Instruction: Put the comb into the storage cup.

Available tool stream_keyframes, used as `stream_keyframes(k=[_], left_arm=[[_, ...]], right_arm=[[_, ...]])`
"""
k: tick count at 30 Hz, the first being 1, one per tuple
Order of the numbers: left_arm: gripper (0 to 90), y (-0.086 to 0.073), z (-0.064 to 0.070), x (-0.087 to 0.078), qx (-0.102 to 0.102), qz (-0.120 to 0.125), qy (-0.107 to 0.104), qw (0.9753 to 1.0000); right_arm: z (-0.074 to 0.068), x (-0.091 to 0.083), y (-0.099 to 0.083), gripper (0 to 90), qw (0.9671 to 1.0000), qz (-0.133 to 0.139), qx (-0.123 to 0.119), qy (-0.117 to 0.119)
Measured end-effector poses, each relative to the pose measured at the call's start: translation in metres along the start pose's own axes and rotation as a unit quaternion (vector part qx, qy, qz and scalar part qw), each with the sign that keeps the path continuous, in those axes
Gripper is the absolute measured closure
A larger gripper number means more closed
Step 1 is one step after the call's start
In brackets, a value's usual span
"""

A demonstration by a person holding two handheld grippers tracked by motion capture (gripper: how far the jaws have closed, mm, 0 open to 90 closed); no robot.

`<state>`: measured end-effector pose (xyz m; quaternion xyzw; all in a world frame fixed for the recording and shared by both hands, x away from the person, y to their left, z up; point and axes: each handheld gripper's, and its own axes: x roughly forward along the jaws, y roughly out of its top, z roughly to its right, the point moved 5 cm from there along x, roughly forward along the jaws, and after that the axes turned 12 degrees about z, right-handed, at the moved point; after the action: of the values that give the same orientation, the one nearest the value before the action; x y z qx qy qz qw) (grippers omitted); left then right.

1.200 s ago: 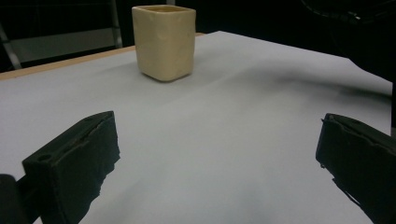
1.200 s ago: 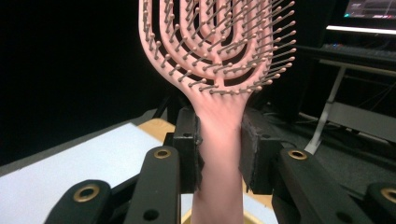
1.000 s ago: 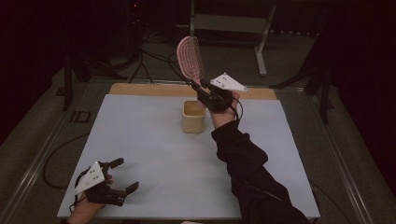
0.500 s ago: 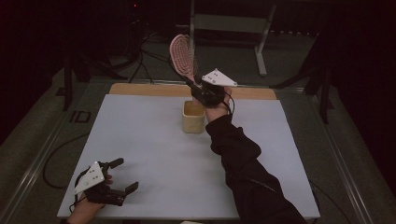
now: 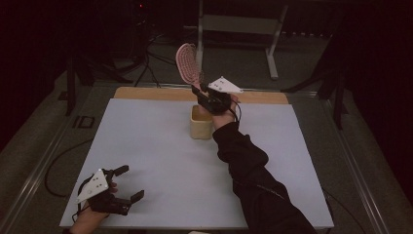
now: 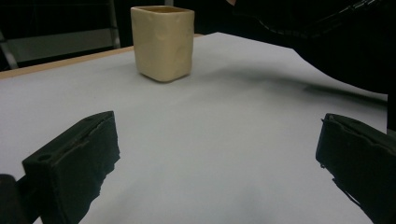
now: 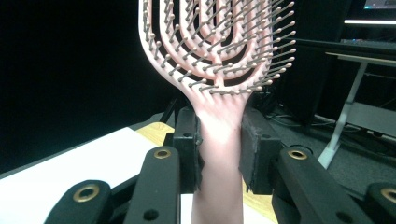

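Pink plastic is sitting clamped in my right claw (image 7: 218, 154): I'm gripping the hairbrush (image 5: 188, 63) by its handle, its vented, bristled head tilting up just above the cream cup (image 5: 200, 122). That squarish, slightly dimpled cup is standing upright behind my claw, nothing blocking it. My left claw (image 5: 127, 183) is resting wide apart and holding nothing at the near-left corner of the pale grey surface (image 5: 146, 141), a wooden strip edging its far side, dark room beyond.
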<state>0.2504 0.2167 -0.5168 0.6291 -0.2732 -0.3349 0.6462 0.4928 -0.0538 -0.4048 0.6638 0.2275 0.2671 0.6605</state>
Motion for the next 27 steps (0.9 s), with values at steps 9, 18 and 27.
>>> stream_keyframes(k=[9, 18, 27], left_arm=[[0.0, 0.0, 0.0, 0.0, 0.002, -0.001, -0.001, 1.0], [0.0, 0.0, 0.0, 0.0, 0.0, 0.001, -0.001, 1.0], [0.0, -0.001, 0.001, 0.001, 0.001, -0.001, -0.001, 1.0]], right_arm=[[0.001, 0.001, -0.018, 70.6, 0.9999, -0.014, 0.004, 0.003], [0.005, 0.0, -0.033, 70.6, 0.9996, -0.024, 0.013, 0.007], [0.004, -0.004, -0.041, 70.6, 0.9993, -0.029, 0.014, 0.018]])
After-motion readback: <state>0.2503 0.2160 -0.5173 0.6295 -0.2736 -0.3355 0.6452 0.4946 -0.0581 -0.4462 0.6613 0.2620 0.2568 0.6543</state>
